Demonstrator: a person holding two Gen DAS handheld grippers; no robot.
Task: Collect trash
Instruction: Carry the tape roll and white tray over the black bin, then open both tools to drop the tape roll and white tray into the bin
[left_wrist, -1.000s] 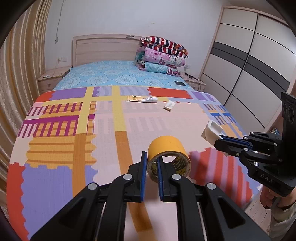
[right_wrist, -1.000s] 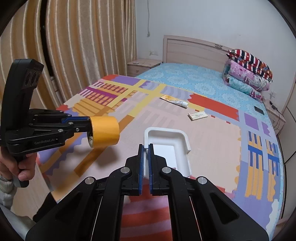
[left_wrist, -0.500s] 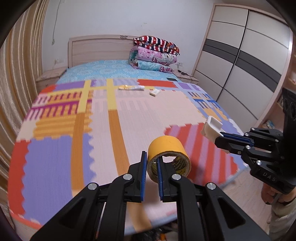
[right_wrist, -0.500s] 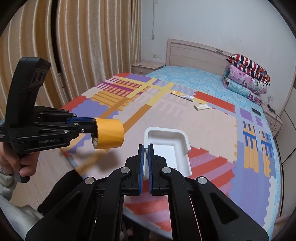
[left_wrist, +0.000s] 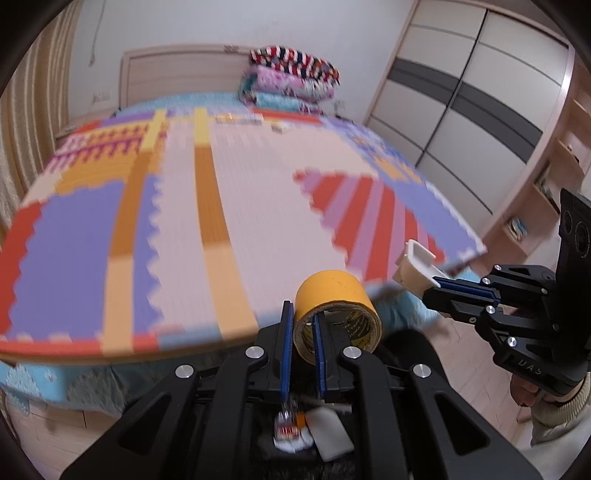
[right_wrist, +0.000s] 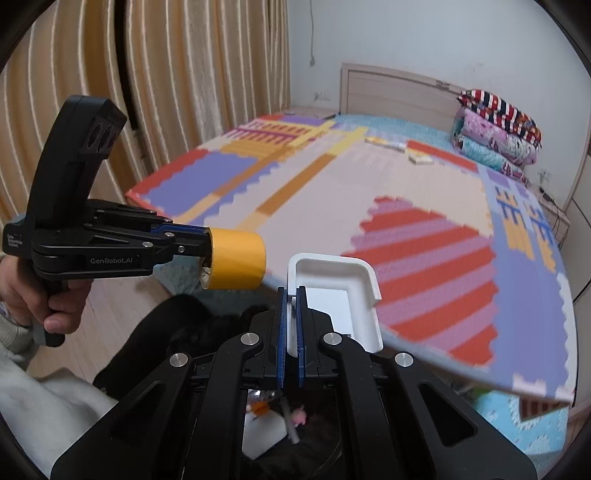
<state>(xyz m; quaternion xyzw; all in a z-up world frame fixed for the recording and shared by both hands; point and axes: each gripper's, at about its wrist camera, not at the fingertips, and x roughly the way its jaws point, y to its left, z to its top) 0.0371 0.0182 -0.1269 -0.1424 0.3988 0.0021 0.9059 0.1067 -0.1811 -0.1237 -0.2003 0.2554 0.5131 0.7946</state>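
My left gripper (left_wrist: 303, 321) is shut on the wall of a yellow tape roll (left_wrist: 332, 295), held in the air past the foot of the bed; from the right wrist view the tape roll (right_wrist: 236, 258) and left gripper (right_wrist: 207, 243) show at left. My right gripper (right_wrist: 291, 299) is shut on the rim of a white plastic tray (right_wrist: 343, 280); the tray (left_wrist: 415, 264) also shows at right in the left wrist view. Below both grippers sits a black trash bag (right_wrist: 177, 325) holding white and coloured scraps (left_wrist: 317, 432). Two small packets (right_wrist: 402, 151) lie far up the bed.
The bed is covered by a colourful foam puzzle mat (left_wrist: 229, 206) with folded blankets (left_wrist: 291, 81) at the headboard. A wardrobe (left_wrist: 469, 107) stands to the right, curtains (right_wrist: 155, 96) to the left, wooden floor (right_wrist: 110, 295) beside the bag. A hand (right_wrist: 40, 295) grips the left handle.
Both grippers have drawn back from over the mat to beyond the bed's foot edge and sunk lower. The trash bag has come into view beneath them. Both grips are unchanged.
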